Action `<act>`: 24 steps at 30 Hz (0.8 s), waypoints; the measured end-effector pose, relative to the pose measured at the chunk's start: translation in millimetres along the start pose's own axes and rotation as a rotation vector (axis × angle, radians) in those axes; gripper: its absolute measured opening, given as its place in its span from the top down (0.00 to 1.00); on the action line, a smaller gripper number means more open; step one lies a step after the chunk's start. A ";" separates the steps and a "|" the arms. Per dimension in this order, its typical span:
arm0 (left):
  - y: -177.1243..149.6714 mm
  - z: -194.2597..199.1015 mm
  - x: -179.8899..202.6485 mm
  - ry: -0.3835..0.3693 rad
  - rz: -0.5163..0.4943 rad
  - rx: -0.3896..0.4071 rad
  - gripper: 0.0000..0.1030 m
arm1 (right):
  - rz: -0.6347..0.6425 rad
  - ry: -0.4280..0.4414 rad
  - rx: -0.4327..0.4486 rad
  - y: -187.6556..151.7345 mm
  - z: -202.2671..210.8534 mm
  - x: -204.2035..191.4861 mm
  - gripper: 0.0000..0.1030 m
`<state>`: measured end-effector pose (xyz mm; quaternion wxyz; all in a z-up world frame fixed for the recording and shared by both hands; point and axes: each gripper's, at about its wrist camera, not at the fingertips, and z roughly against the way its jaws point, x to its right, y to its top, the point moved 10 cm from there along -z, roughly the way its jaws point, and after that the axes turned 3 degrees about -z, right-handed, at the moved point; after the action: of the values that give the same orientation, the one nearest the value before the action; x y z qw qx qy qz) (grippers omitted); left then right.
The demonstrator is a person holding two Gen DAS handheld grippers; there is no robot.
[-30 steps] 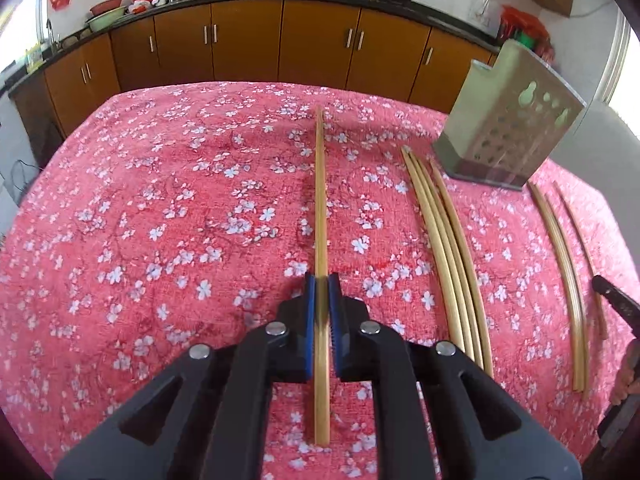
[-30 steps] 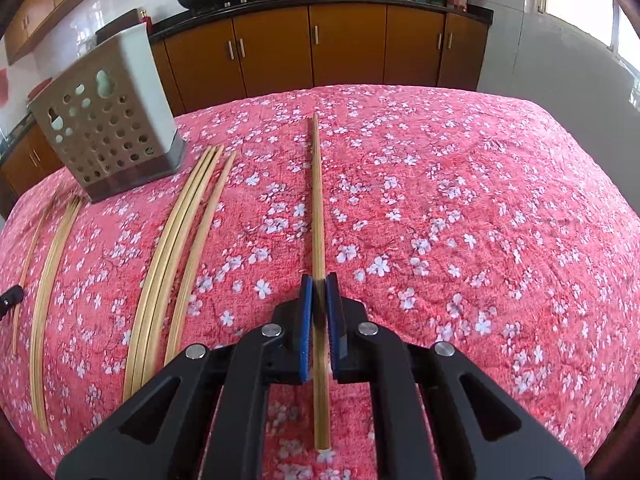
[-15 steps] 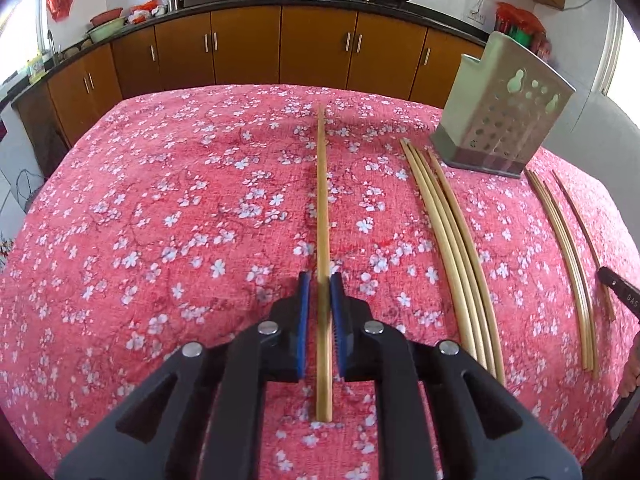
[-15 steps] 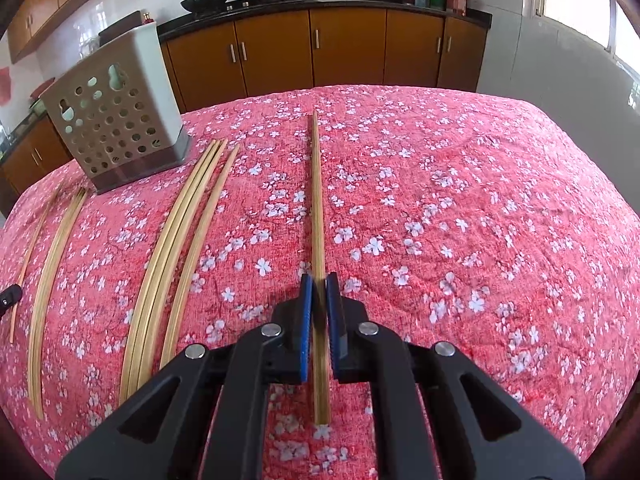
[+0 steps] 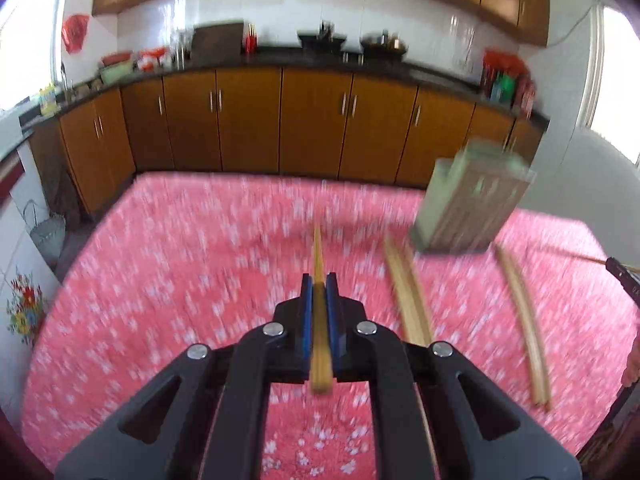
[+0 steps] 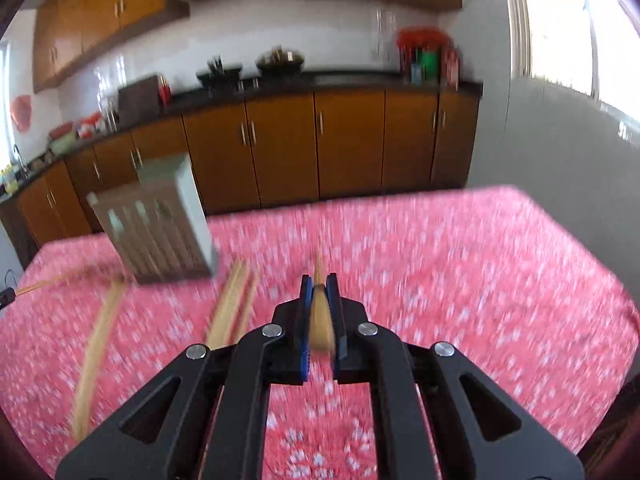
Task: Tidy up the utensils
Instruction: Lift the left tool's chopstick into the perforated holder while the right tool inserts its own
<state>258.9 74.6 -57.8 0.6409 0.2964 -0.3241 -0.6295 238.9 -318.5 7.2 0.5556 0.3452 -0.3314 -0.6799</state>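
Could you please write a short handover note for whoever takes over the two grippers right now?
Left gripper: shut on one chopstick.
Right gripper: shut on another chopstick.
Both views are motion-blurred.
The perforated holder stands upright on the red floral tablecloth.
Still lying on the cloth: a bundle of chopsticks just in front of the holder and a pair on its other side.
Done: two sticks gripped. I cannot see any in the holder.
Left: probably drop both into the holder, then collect the rest.
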 end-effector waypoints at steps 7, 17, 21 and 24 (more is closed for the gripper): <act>57.9 24.7 2.0 0.019 -0.004 0.116 0.92 | 0.004 0.023 0.085 43.6 14.2 -7.2 0.92; 162.3 76.6 35.8 -0.056 0.011 0.312 0.92 | -0.041 0.168 0.314 156.3 67.6 -54.0 0.92; 203.0 96.4 66.2 -0.111 0.018 0.423 0.92 | -0.049 0.243 0.398 189.2 82.5 -82.6 0.92; 212.9 92.2 91.1 -0.149 0.009 0.436 0.92 | -0.036 0.274 0.412 195.0 69.1 -105.2 0.92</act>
<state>316.8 -7.1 170.4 0.5386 0.3791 -0.5003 -0.5621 298.9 -242.1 218.0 0.5010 0.5458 -0.3784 -0.5549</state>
